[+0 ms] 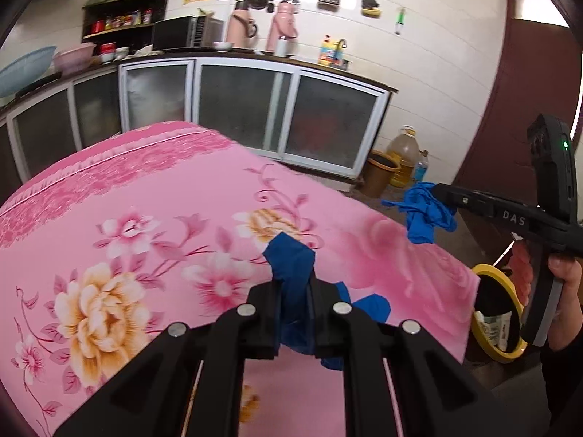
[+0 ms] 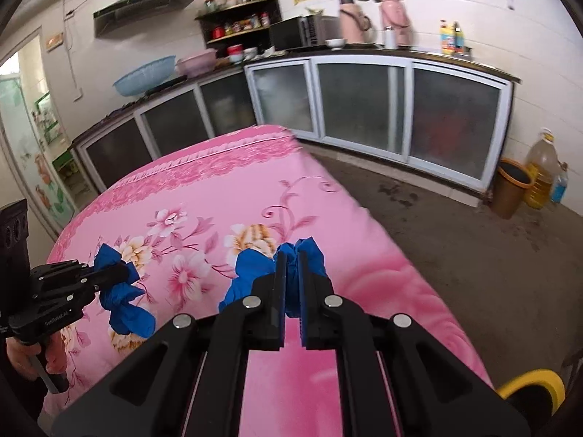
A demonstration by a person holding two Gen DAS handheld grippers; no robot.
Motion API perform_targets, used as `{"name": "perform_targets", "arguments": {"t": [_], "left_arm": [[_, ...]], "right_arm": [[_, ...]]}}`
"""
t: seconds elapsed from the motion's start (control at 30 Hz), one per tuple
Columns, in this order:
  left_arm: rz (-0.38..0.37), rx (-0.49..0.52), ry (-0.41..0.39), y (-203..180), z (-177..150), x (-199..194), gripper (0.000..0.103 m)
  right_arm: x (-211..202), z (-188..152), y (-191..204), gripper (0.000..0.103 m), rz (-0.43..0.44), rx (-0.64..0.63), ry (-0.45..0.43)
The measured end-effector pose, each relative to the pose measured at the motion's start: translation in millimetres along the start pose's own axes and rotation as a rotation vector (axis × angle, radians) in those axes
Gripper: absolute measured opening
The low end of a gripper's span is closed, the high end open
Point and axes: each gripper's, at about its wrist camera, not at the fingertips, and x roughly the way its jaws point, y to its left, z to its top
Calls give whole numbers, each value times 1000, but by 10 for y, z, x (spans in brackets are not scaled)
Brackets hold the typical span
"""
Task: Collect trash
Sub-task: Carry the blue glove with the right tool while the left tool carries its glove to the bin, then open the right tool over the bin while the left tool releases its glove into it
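Blue, crumpled glove material is clamped in both grippers above a table draped in a pink floral cloth (image 1: 120,196). In the left wrist view, the left gripper (image 1: 294,291) occupies the lower centre of the frame, its two black fingers clenched on a blue glove (image 1: 289,255) that bunches above the fingertips and hangs below them at the lower centre. The right gripper (image 1: 442,191) enters the same view from the right edge, held by a hand (image 1: 563,284) at the lower right; its tips are pinched on a second blue glove (image 1: 424,211), which hangs in the air past the right edge of the cloth, at the centre right of the frame. A yellow-rimmed bin (image 1: 490,342) sits low at the right, beside the table's edge, with pale items visible inside it. In the right wrist view, the right gripper fills the lower centre, closed on its glove, whose folds spread to the left and above the fingers; the left gripper with its glove appears at the left edge. A brown bin (image 1: 380,171) and a large bottle of yellow liquid (image 1: 402,153) stand on the floor against the tiled wall, at the centre right. Glass-fronted cabinets (image 1: 255,109) cross the upper half of the frame.
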Motion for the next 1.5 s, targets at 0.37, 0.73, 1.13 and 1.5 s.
{"name": "perform_targets", "arguments": {"t": [0.37,0.73,1.13,1.5], "left_arm": [[-114,116,1,-1022,93,132,9],[-269,243,16,-2179,89,378,9],[-373,336,56,-3198,-17,707,10],[-412,393,101,-3831,-215,1015,10]], "right_arm": [[-994,-405,-776,5,-126,87,-83],[-1848,-896,-1621,5,-312,180,-128],[-2360,-1523,-2236,5,-425,261,-118],[-2340,-1990,-2535,5,-431,351,-64]]}}
